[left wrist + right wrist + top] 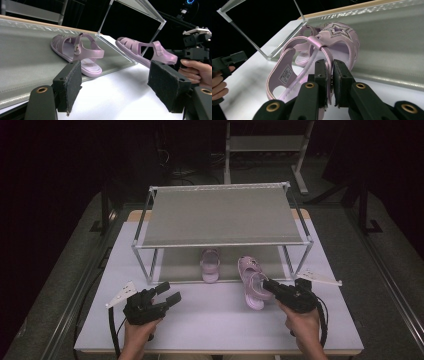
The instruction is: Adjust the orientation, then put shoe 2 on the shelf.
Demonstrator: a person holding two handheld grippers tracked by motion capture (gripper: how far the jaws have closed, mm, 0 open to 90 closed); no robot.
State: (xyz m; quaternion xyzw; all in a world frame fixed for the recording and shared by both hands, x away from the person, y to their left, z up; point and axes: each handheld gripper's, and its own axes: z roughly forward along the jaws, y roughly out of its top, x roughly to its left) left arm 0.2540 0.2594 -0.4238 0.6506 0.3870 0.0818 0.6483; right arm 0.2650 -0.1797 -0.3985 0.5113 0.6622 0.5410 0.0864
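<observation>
While our right gripper (329, 82) pinches the strap of a lilac sandal (252, 282) at lower centre, tilted against the rack (220, 215), our left gripper (165, 295) hangs spread and empty. A second sandal (210, 265) sits on the rack's lower shelf, toe apparently hidden.

Dark lab: camera rig (188, 2), metal frames (265, 150).

Between the black fingers (322, 75) a lilac sandal (312, 62) is showing a glittery star; the shelf (387, 45) beyond is looking grey, the table (210, 315) white.
</observation>
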